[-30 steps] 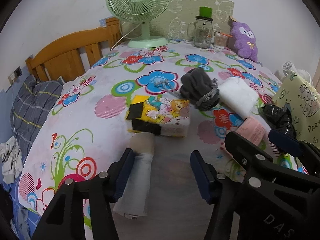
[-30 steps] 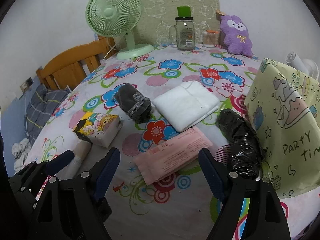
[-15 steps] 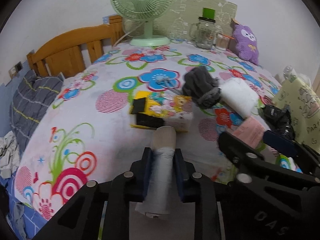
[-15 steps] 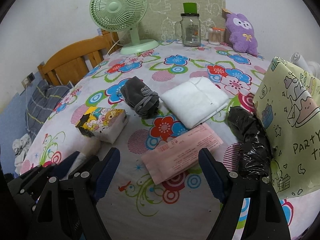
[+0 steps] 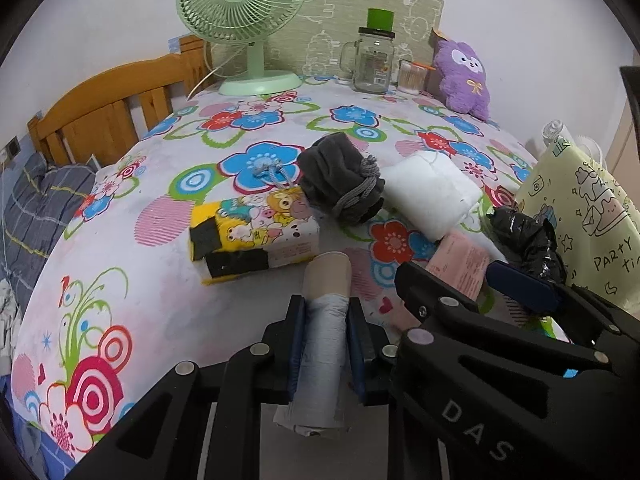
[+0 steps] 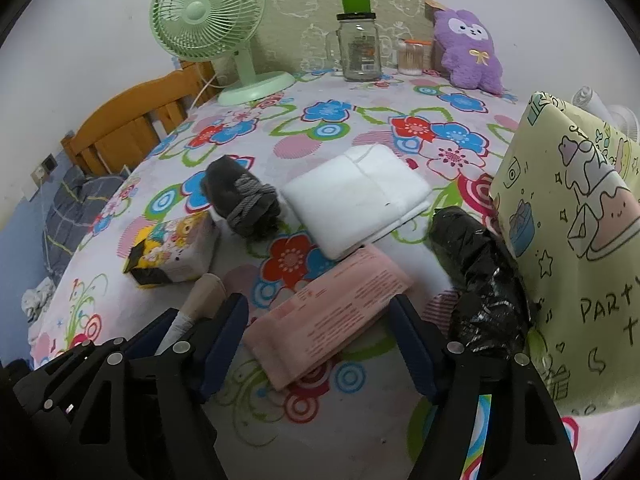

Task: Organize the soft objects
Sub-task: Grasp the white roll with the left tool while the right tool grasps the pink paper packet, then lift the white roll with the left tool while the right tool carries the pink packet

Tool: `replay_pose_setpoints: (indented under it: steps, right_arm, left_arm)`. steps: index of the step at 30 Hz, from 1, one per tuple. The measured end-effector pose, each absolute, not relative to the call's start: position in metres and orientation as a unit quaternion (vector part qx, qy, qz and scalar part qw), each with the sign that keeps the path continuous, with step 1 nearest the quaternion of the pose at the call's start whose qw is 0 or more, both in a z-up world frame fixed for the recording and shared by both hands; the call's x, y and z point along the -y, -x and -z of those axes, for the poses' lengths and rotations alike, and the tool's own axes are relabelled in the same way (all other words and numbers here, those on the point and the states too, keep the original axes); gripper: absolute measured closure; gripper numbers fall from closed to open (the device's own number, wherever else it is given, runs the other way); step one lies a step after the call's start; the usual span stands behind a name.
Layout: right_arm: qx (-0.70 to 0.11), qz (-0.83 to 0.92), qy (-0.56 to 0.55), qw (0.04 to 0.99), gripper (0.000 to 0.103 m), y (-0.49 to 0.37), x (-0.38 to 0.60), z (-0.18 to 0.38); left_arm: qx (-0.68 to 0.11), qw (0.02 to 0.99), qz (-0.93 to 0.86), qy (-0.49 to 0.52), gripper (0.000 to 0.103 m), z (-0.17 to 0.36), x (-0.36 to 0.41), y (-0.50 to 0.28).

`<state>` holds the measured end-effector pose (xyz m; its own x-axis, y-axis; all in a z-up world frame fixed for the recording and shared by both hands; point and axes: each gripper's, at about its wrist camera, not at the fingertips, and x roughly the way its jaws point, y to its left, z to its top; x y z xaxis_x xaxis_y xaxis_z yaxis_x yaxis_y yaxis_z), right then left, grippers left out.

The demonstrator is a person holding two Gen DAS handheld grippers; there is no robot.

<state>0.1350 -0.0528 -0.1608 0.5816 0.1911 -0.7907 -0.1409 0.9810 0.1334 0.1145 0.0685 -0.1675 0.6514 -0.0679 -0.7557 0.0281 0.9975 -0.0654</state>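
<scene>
My left gripper (image 5: pixel 326 312) is shut on a roll of pale grey bags (image 5: pixel 324 344) with a beige core, held near the table's front edge; the roll also shows in the right wrist view (image 6: pixel 200 300). My right gripper (image 6: pixel 320 320) is open and empty, its jaws either side of a pink tissue pack (image 6: pixel 328 312). A cartoon tissue pack (image 5: pixel 256 236), a dark grey rolled cloth (image 5: pixel 340 184), a folded white cloth (image 6: pixel 356 196) and a black bag roll (image 6: pixel 480 276) lie on the floral tablecloth (image 5: pixel 120 280).
A yellow "party" paper bag (image 6: pixel 572 240) stands at the right. At the back stand a green fan (image 6: pixel 212 28), a glass jar mug (image 6: pixel 356 48), a cotton swab box (image 6: pixel 412 56) and a purple plush (image 6: pixel 472 52). A wooden bed frame (image 5: pixel 100 108) is left of the table.
My left gripper moved forward over the grey roll and closed on it. The right gripper stayed open and shifted slightly toward the pink pack.
</scene>
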Motion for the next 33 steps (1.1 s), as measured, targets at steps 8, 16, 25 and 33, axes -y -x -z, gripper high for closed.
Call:
replay_pose_setpoints:
  steps: [8,16,25,33]
  right_arm:
    - [-0.455,-0.097,-0.018,0.885,0.044,-0.146,0.048,0.165]
    - [-0.458,-0.1,-0.015,0.883,0.058,-0.141,0.046,0.164]
    - [-0.452,-0.103,-0.018,0.886,0.059,-0.127,0.05,0.153]
    - [-0.429,-0.101,-0.02,0.898,0.06,-0.116,0.055,0.13]
  left_arm:
    - [-0.415,0.909,0.029,0.018,0.084,0.168,-0.064,-0.119]
    - [-0.417,0.908,0.03,0.018,0.084,0.167,-0.062,-0.115]
    - [-0.414,0.909,0.043,0.032,0.084,0.158,-0.059,-0.101]
    - [-0.392,0.918,0.051,0.035,0.084,0.138,-0.055,-0.091]
